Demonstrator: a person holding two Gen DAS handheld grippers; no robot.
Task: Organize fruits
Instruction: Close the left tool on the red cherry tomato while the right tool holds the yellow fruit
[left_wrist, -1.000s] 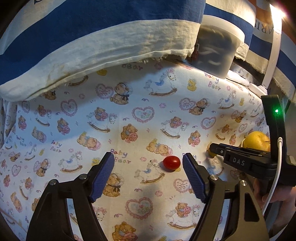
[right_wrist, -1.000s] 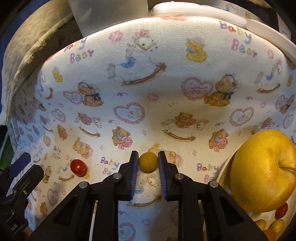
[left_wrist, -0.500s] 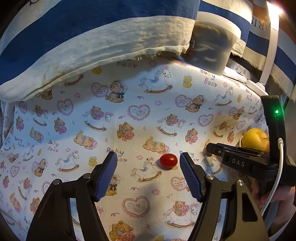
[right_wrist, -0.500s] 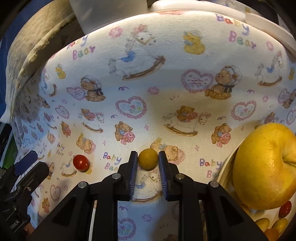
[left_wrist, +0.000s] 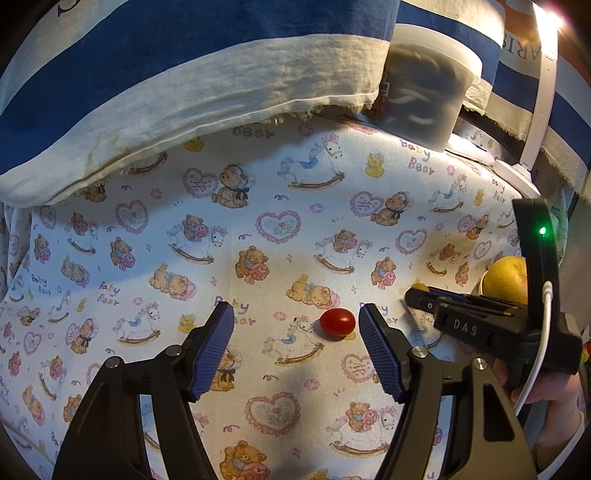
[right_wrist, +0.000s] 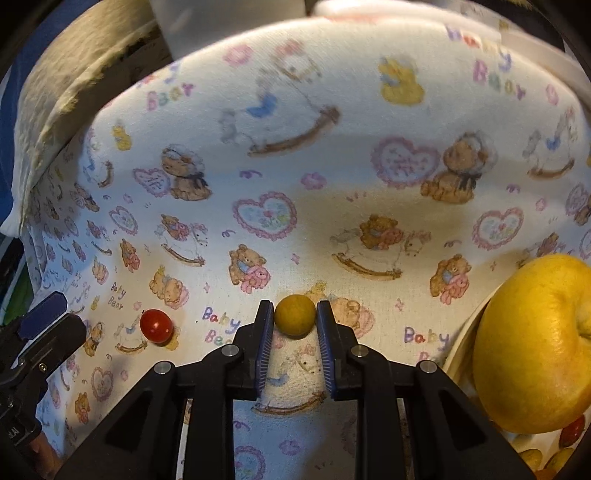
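A cloth (left_wrist: 280, 206) with teddy bears covered the worktop. A big yellow apple (right_wrist: 535, 343) sat in a plate (right_wrist: 461, 350) at the right edge (small red and yellow fruits lay under it). The left gripper (left_wrist: 295, 325) stood spread wide around a red tomato (left_wrist: 337, 323), not touching it. The right gripper (right_wrist: 294, 317) pinched a small yellow fruit (right_wrist: 294, 315) near the plate.
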